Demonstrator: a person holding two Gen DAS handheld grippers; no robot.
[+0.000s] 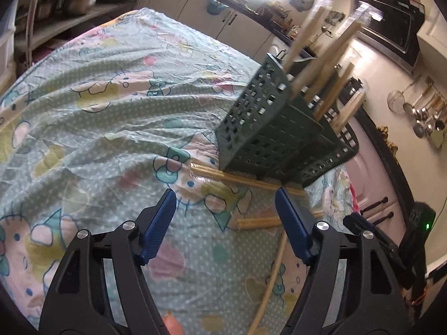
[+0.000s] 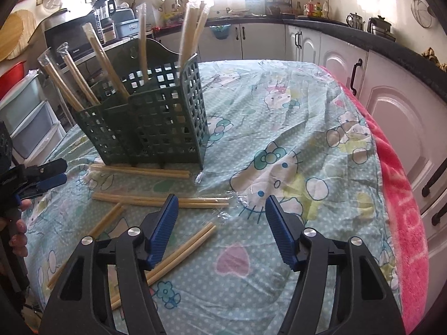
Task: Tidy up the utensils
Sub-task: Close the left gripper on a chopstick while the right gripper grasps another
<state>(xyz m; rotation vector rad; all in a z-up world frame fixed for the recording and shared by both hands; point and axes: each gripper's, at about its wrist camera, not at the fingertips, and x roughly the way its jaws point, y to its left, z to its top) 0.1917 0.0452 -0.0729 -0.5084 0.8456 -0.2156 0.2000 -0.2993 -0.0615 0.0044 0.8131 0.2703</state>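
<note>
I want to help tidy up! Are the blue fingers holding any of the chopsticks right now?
No, nothing is held. The left gripper and the right gripper are both open above the tablecloth, with no chopsticks between their fingers.

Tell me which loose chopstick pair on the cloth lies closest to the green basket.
The wrapped pair lying right along the basket's base; the others lie further out on the cloth, nearer the right gripper.

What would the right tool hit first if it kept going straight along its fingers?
Probably the wrapped chopstick pair lying on the tablecloth just ahead of the open right tool, or the cloth beside its clear wrapper end. Depth is hard to judge.
</note>
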